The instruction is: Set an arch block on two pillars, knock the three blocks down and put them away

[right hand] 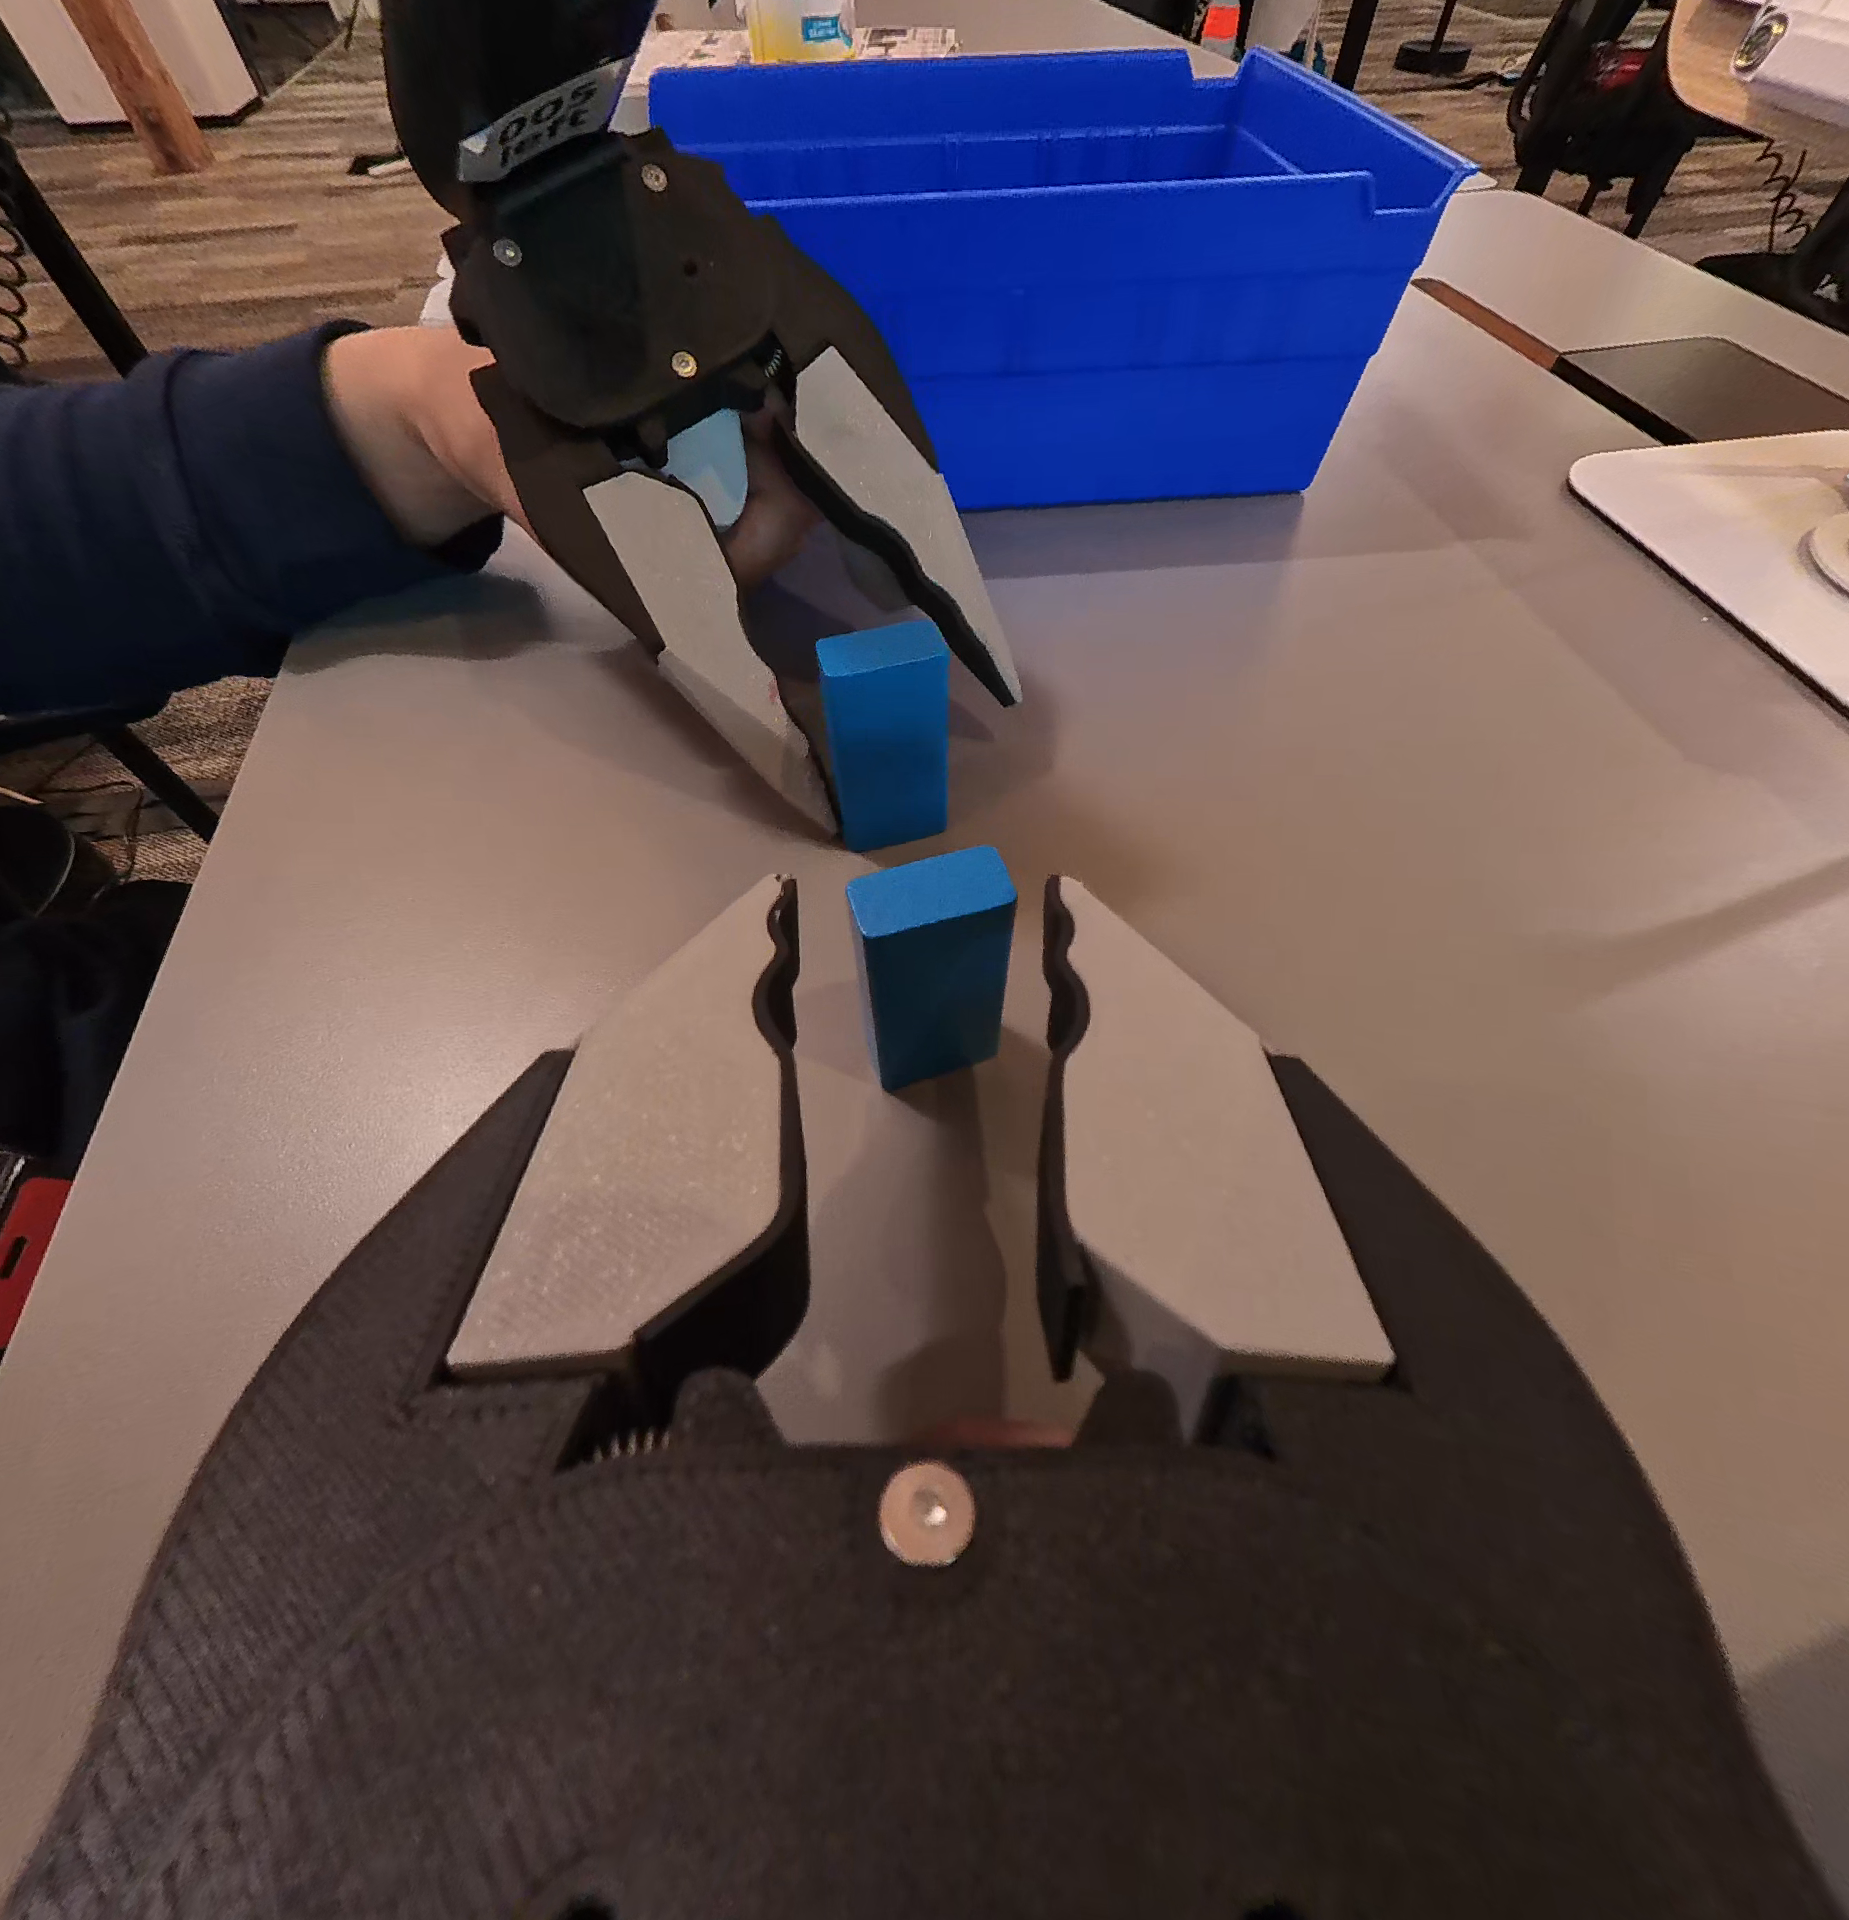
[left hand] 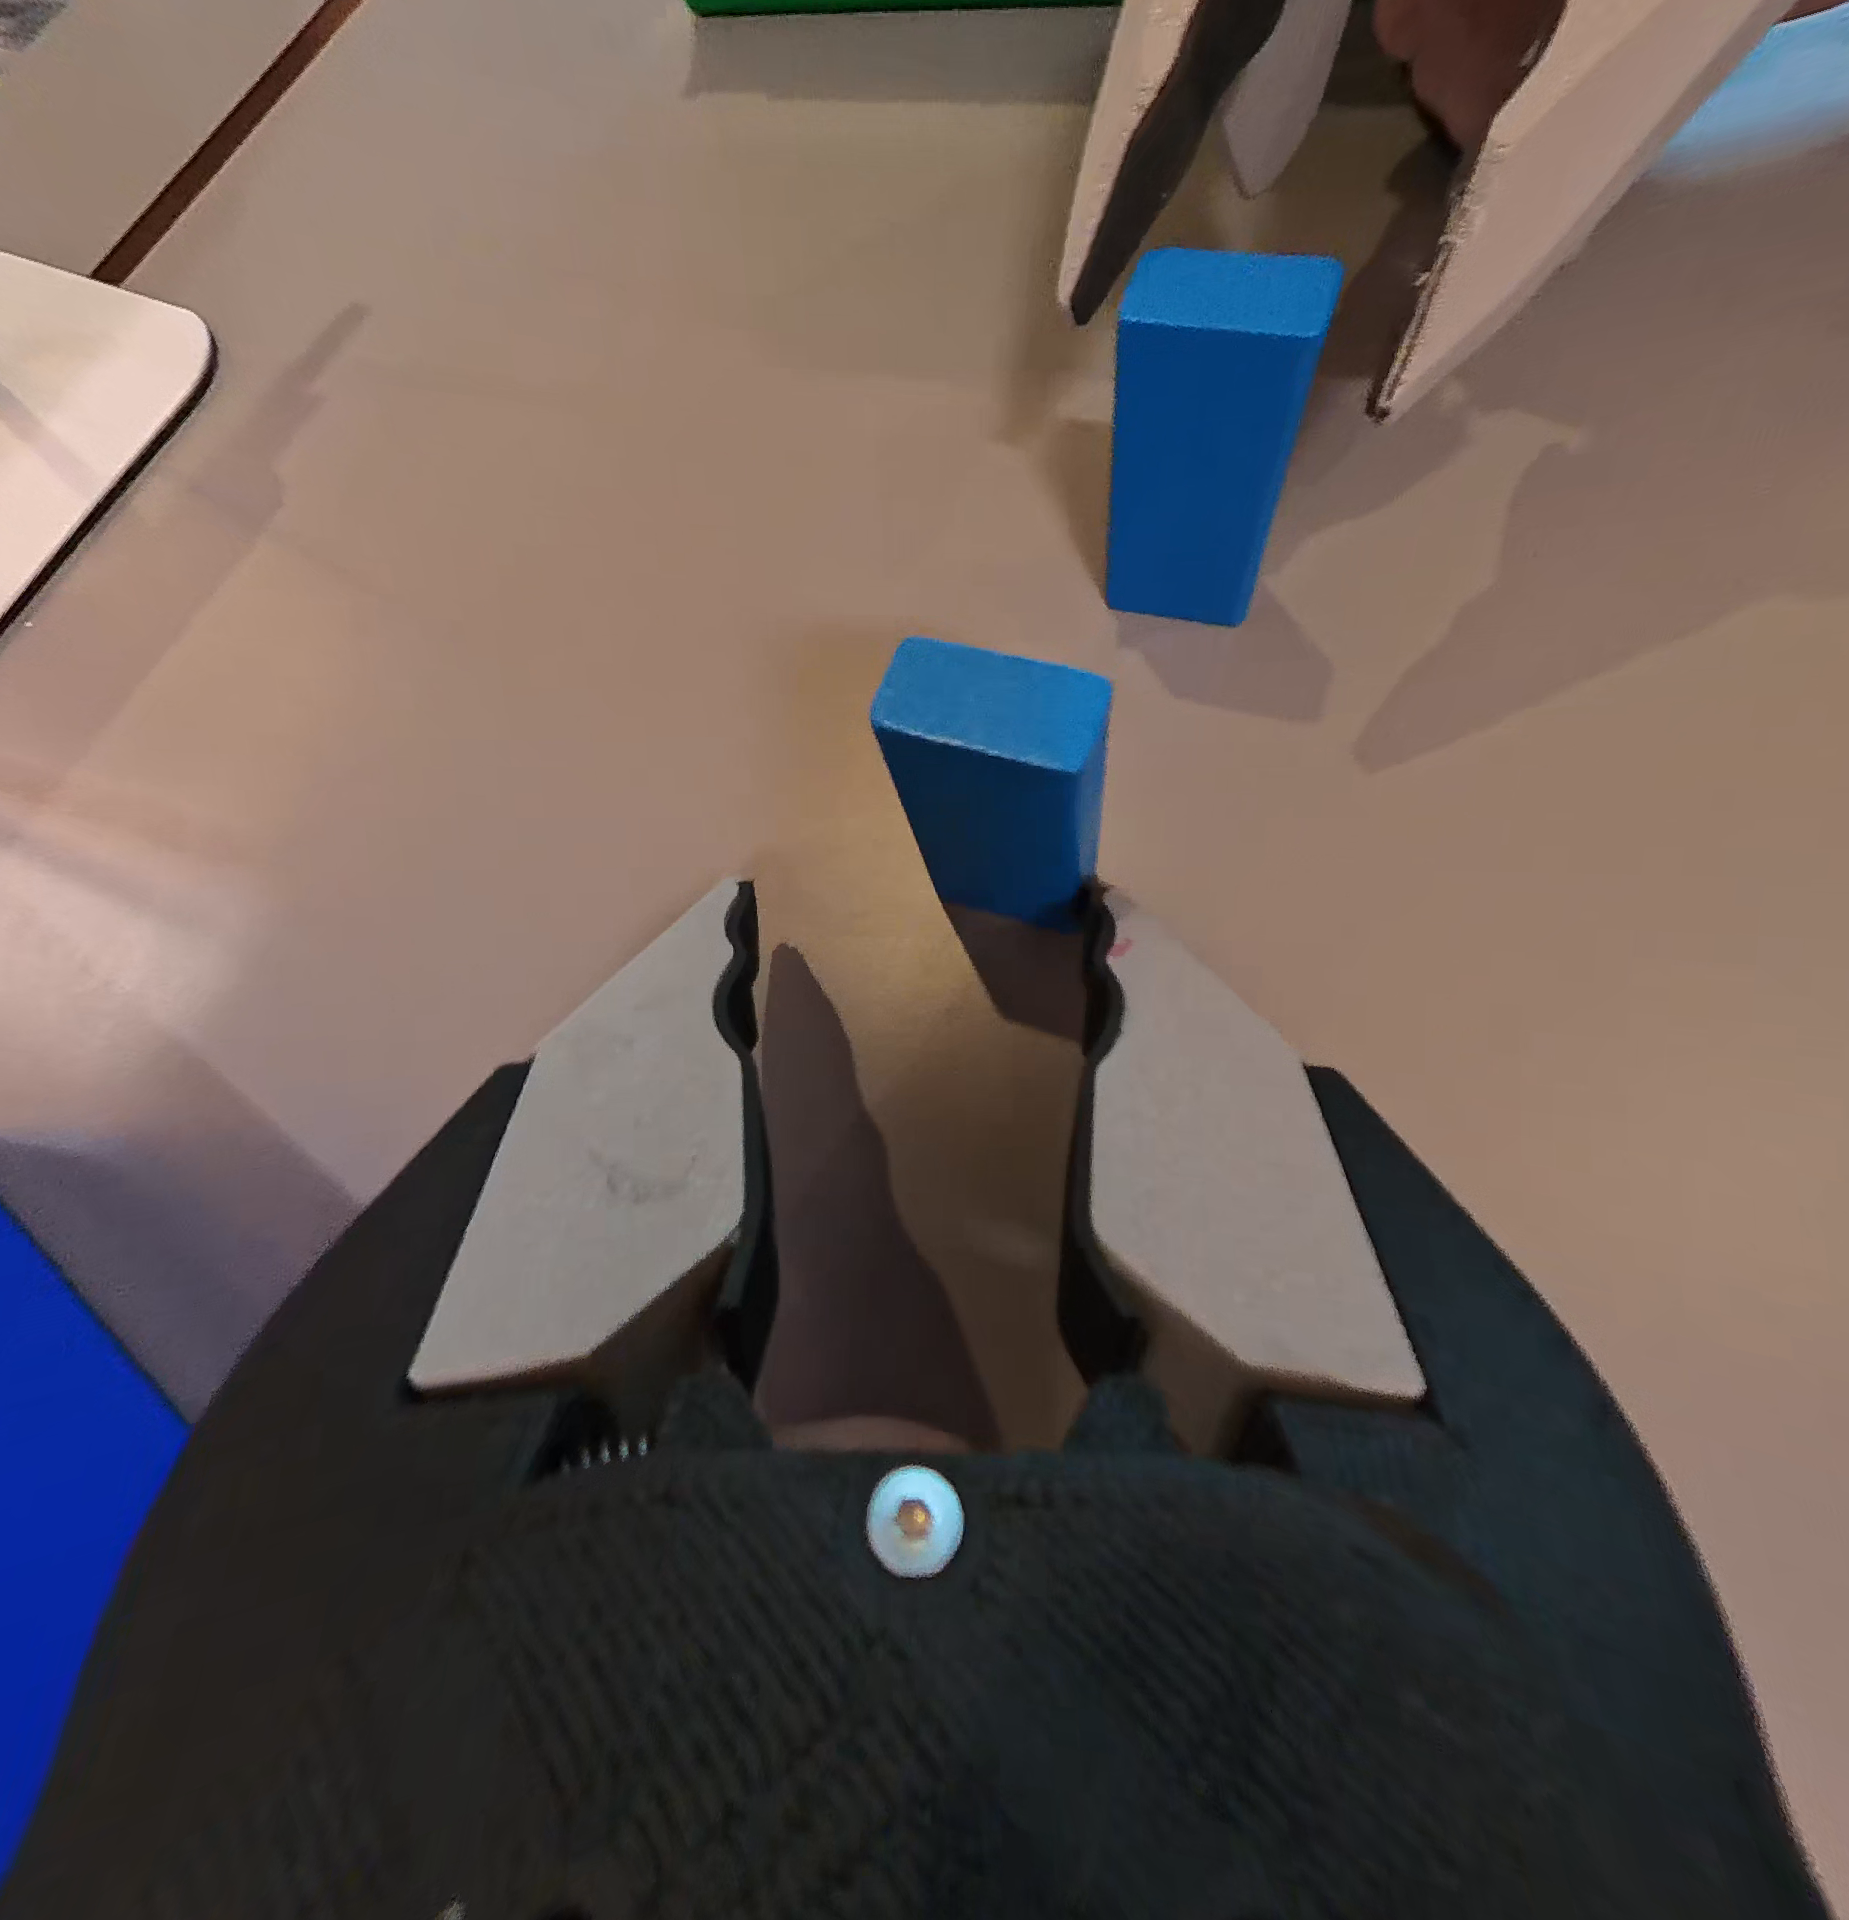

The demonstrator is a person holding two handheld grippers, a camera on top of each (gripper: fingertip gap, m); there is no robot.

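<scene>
A: Which step in hand?

B: Standing the pillars, by the look of it. Both blue blocks up on the tabletop (right hand: 1367, 831), close together, not touching. No arch block on top yet, and none in view to be sure of.

A: Fingers?

B: Spread on both sides, gripping nothing. Right gripper (right hand: 915, 894) straddling the right pillar (right hand: 935, 971), with a gap at each pad. Left gripper (left hand: 920, 904) wide apart around the left pillar (left hand: 993, 779): one finger at its foot, the other well clear.

A: Which way up?

B: Long axis vertical, each on a small end. Broad faces turned toward the right wrist camera, one pillar behind the other.

A: Next?

B: Probably back off without nudging either, fetch the arch, lay it level across both tops. Spacing to match the arch feet. Blue bin (right hand: 1107, 416) waiting behind for putting away.
</scene>
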